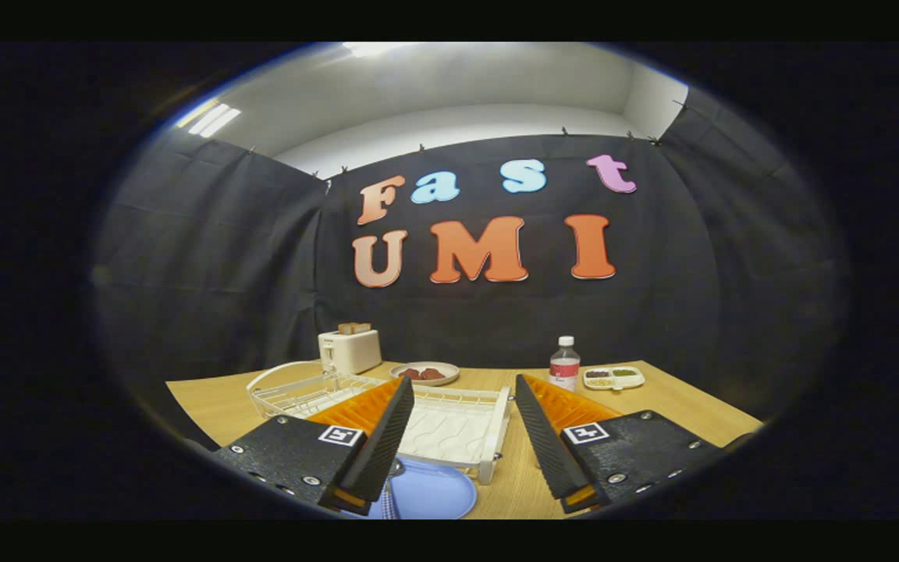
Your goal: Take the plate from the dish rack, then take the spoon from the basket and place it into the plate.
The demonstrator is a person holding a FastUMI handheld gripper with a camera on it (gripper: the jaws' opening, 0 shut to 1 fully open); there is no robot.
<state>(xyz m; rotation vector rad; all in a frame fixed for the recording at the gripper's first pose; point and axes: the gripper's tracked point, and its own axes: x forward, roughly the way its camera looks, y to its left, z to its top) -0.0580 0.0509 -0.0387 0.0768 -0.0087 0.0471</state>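
My gripper (463,382) is open, held above the table with nothing between its fingers. Under the fingers' near end a blue plate (434,492) lies flat on the wooden table (676,406), just in front of the white dish rack (453,425). At the plate's left edge lies a thin blue-and-white striped thing (389,501), partly hidden by the left finger; I cannot tell if it is the spoon. The rack's ribbed bed between the fingers holds nothing. Left of the rack stands a white wire basket (293,388), its inside partly hidden.
Beyond the rack stand a white toaster (348,350) with toast in it, a small plate of dark food (424,373), a plastic bottle (564,364) and a white divided tray (613,378). Black cloth walls close the booth behind.
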